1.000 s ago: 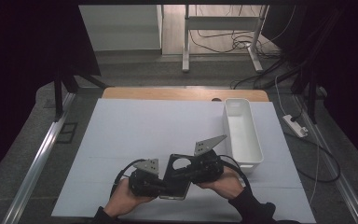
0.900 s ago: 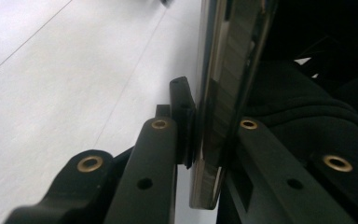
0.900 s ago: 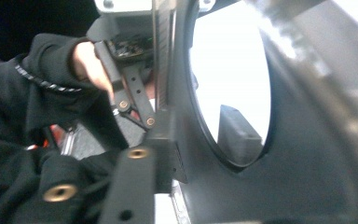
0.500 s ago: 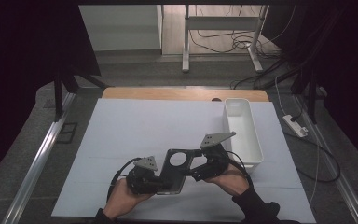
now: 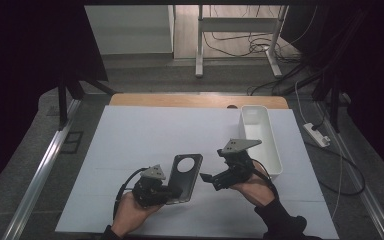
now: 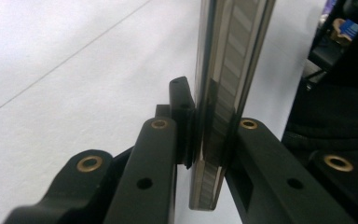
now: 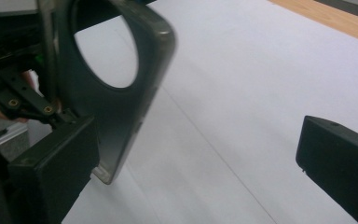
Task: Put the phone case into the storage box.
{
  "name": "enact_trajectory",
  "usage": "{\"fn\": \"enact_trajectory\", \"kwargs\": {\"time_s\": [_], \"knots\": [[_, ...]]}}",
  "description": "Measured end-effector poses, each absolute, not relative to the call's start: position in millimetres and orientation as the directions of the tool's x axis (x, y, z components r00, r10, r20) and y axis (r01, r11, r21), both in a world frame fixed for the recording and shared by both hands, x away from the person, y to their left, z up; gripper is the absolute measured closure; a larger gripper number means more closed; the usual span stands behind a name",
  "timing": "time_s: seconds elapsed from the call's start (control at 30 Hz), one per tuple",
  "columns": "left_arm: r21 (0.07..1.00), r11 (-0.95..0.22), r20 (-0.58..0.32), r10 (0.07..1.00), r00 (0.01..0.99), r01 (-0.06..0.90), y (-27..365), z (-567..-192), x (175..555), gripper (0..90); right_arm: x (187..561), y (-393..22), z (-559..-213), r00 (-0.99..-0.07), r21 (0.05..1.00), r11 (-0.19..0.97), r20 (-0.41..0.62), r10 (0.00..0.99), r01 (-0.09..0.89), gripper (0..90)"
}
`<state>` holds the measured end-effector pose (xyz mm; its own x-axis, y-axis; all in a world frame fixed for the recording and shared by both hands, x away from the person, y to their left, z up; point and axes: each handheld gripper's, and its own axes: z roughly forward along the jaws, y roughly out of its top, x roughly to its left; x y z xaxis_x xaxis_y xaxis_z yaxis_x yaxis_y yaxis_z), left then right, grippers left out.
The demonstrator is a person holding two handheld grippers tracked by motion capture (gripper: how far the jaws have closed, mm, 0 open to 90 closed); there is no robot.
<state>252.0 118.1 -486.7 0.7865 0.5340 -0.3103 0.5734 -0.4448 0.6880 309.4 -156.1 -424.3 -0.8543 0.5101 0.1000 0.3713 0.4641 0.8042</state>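
**Phone case held by the left gripper, right gripper just let go**

Phone case [image 5: 184,176], dark and see-through with a large round camera hole near its far end, sits above the white table cover [image 5: 145,135] near the person's edge of the table. Its long axis runs away from the person, leaning a little to the right in the high view. The left gripper [image 5: 166,192] has it by the near end: in the left gripper view the two black jaws are closed tight on the thin edge of the case [image 6: 223,116], one pad on each face, with the case standing on edge between them.

The right gripper [image 5: 211,181] is just to the right of the case and apart from it. Its jaws have just been opening and now stand wide, with nothing between the pads. In the right gripper view the case [image 7: 121,93] hangs at the left, beside the left-hand jaw, so it lies to that gripper's left and slightly ahead, not within the gap. Any fresh grip by the right gripper would, I judge, need it to slide leftward across the case's short side, since the far end with the hole is the free end and the left gripper already covers the near end.

Count: one phone case, two grippers, one white bin [image 5: 267,150] standing empty at the right of the cover, well apart from the case and nearer the right hand [image 5: 252,185].
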Motion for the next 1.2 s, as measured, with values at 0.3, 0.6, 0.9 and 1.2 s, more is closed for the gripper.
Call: {"fn": "enact_trajectory", "kwargs": {"time_s": [0.3,0.6,0.9,1.2], "knots": [[0.682,-0.452,-0.307,0.537,0.786,0.575,119,-487,252,84.5,308,-157,-417,-0.859,0.802,0.452,0.142,0.492,0.391,0.0],[0.678,-0.46,-0.315,0.524,0.792,0.573,114,-486,250,84.5,302,-155,-405,-0.847,0.807,0.435,0.143,0.512,0.4,0.7],[0.676,-0.46,-0.328,0.511,0.795,0.575,110,-486,248,84.5,295,-151,-398,-0.841,0.813,0.454,0.08,0.535,0.365,24.2],[0.679,-0.461,-0.349,0.483,0.803,0.572,110,-487,248,84.5,291,-151,-396,-0.862,0.832,0.458,0.047,0.504,0.313,56.7]]}}
